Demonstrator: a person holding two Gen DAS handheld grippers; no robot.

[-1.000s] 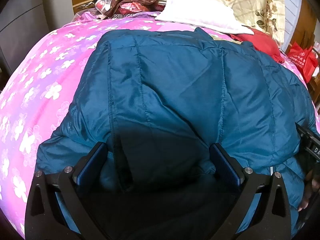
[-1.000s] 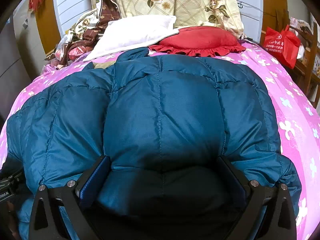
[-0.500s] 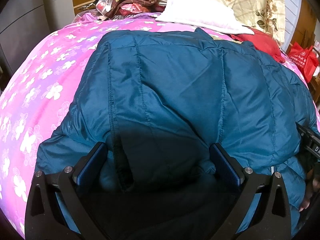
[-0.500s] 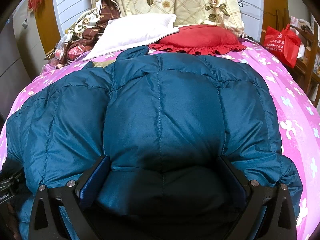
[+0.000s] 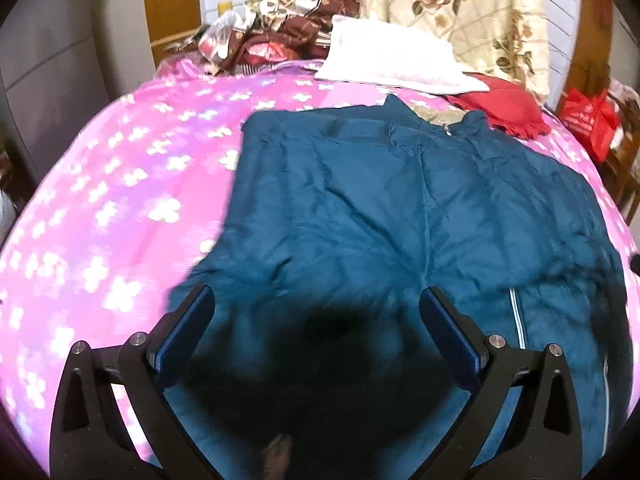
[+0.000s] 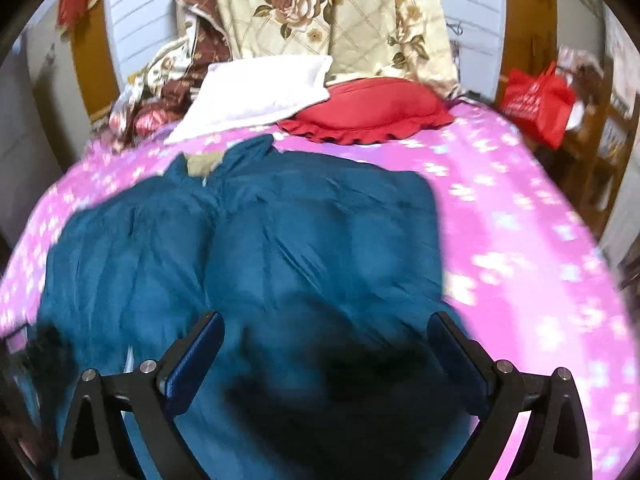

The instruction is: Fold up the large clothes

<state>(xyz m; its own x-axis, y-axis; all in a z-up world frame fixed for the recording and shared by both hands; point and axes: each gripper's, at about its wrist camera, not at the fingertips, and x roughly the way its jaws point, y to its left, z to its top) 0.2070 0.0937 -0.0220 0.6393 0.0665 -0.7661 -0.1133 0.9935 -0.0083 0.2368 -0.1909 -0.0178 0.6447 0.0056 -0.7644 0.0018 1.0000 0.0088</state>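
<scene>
A large teal padded jacket lies spread on a pink flowered bedspread, its collar towards the pillows and a pale zipper line at the lower right. My left gripper hovers open over the jacket's near left part, nothing between its fingers. In the right wrist view the same jacket fills the middle, collar at the far left. My right gripper stands open above its near edge, holding nothing. Both views are blurred by motion.
At the head of the bed lie a white pillow, a red frilled cushion and a cream rose-patterned quilt. Crumpled brown bedding sits at the far left. A red bag hangs beside wooden furniture to the right. Bare bedspread lies right of the jacket.
Both grippers have pulled up and back from the jacket, which had bulged close between their fingers. The jacket now looks flatter and further off, with its collar and zipper showing.
</scene>
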